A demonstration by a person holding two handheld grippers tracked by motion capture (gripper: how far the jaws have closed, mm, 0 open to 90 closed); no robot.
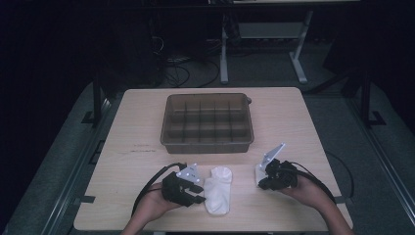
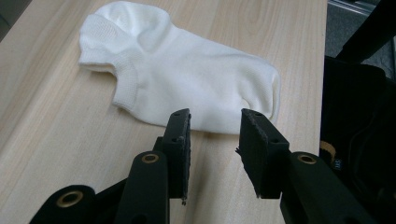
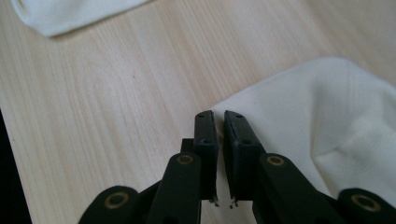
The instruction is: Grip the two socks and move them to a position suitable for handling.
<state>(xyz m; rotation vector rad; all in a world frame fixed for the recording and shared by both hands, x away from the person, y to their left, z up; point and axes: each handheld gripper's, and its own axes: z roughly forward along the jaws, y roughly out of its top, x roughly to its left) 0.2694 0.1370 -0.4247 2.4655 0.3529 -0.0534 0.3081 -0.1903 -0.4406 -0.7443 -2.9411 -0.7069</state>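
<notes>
Socks are the things in hand: one white sock [image 1: 218, 190] lies flat on the wooden table [image 1: 137, 122] near its front edge, between the two grippers, and a second white sock [image 1: 261, 174] lies to the right of the first, well apart from it, under the right gripper [image 1: 263, 183]. Bare tabletop runs between the two socks and behind them up to a brown divided tray [image 1: 207, 123] that stands toward the far edge. Wide free strips of wood lie to either side of the tray.

Left of the first sock, the left gripper [image 1: 199, 194] is held low in the person's left hand [image 1: 154, 201], its tips toward the sock's edge. In the left gripper view its jaws stand moderately apart with nothing between them, just short of the sock's hem [image 2: 219, 123].

Right of the first sock, the right gripper points down at the second sock [image 3: 327, 116]. Its jaws are nearly together, a thin gap showing, tips at that sock's edge; no cloth shows clamped in the gap.
</notes>
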